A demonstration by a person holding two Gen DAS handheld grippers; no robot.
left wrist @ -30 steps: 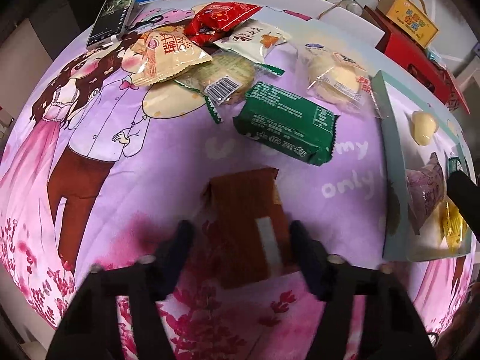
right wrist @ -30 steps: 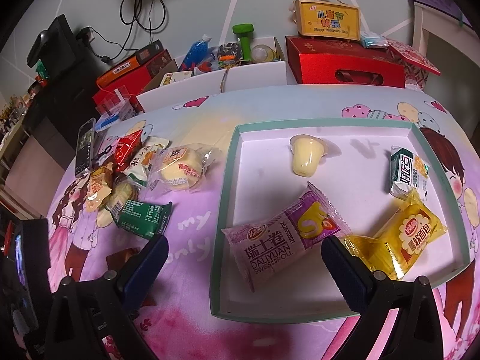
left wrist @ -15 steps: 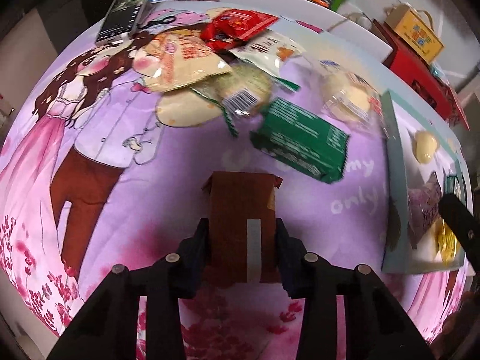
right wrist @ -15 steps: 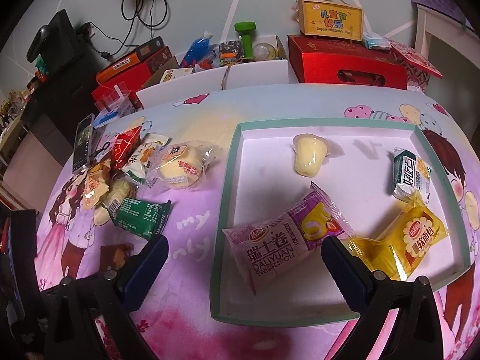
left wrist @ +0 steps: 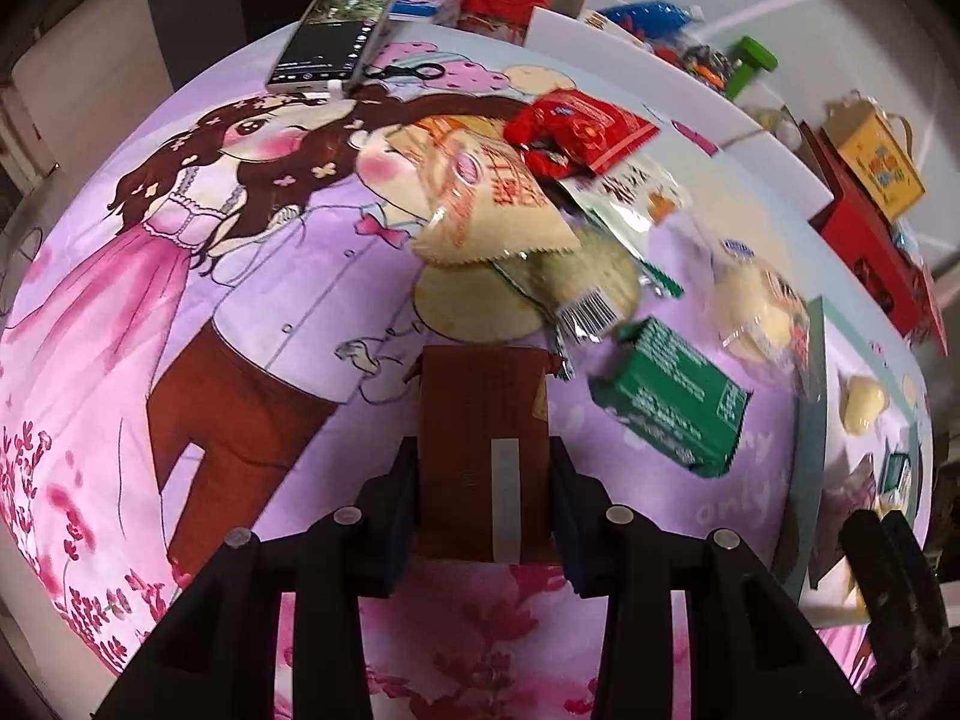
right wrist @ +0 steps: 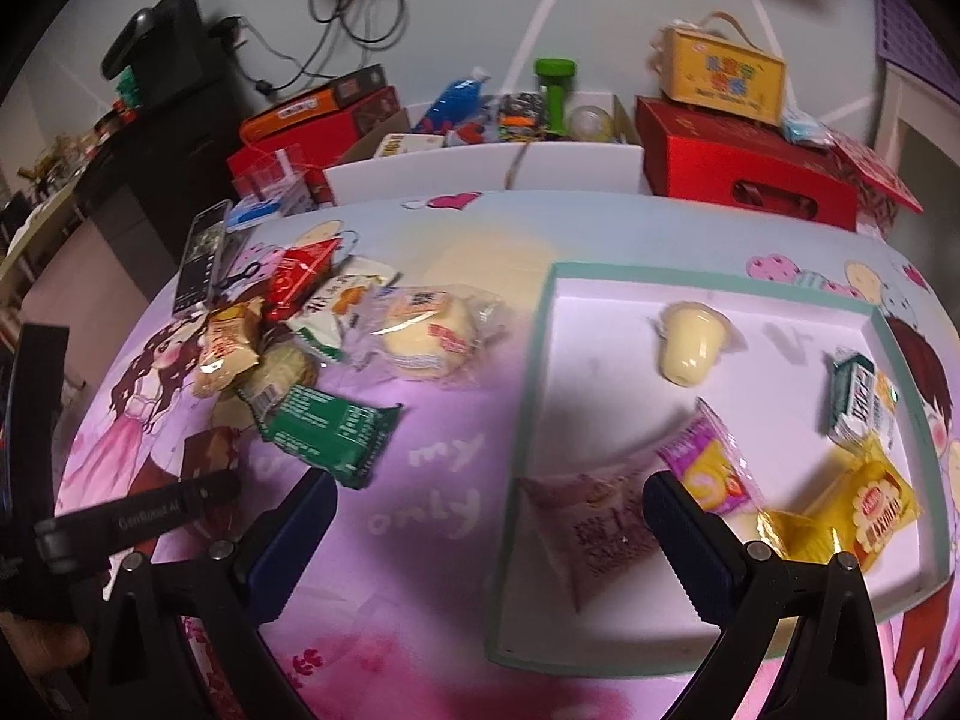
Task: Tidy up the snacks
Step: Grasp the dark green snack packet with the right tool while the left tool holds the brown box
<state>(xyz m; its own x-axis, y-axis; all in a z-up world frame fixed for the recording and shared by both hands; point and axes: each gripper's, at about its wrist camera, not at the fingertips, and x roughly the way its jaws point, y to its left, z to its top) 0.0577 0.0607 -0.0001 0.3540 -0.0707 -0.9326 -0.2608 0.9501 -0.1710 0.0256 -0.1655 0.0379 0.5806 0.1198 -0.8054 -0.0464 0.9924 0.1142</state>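
1. The left gripper (left wrist: 485,501) is clamping a brown snack packet (left wrist: 483,438) between its two pads; its jaws have just been closing, and the packet is now sitting squarely between them, its far end sticking out ahead of the fingers.

2. The right gripper (right wrist: 489,531) is hanging with its jaws spread wide and nothing between them, straddling the near left edge of the green-rimmed tray (right wrist: 521,420).

3. I am reading this as the pick-up step: one packet is being taken from the loose group on the cartoon-print tablecloth (left wrist: 240,312), and whether it is clear of the cloth yet I cannot tell.

4. The tray is already holding a pale jelly cup (right wrist: 690,348), a purple swiss-roll pack (right wrist: 606,531), a yellow pack (right wrist: 864,510) and a small green-and-white carton (right wrist: 858,402).

5. Outside the tray, a green packet (left wrist: 672,402), a red packet (left wrist: 576,129), a beige wafer bag (left wrist: 486,192) and a clear-wrapped bun (right wrist: 423,333) are lying in a heap, near one another.

6. The next move, as I judge it, is calling for a carry across to the tray, passing over the green packet without dragging it, then a release onto a bare patch of the white floor.
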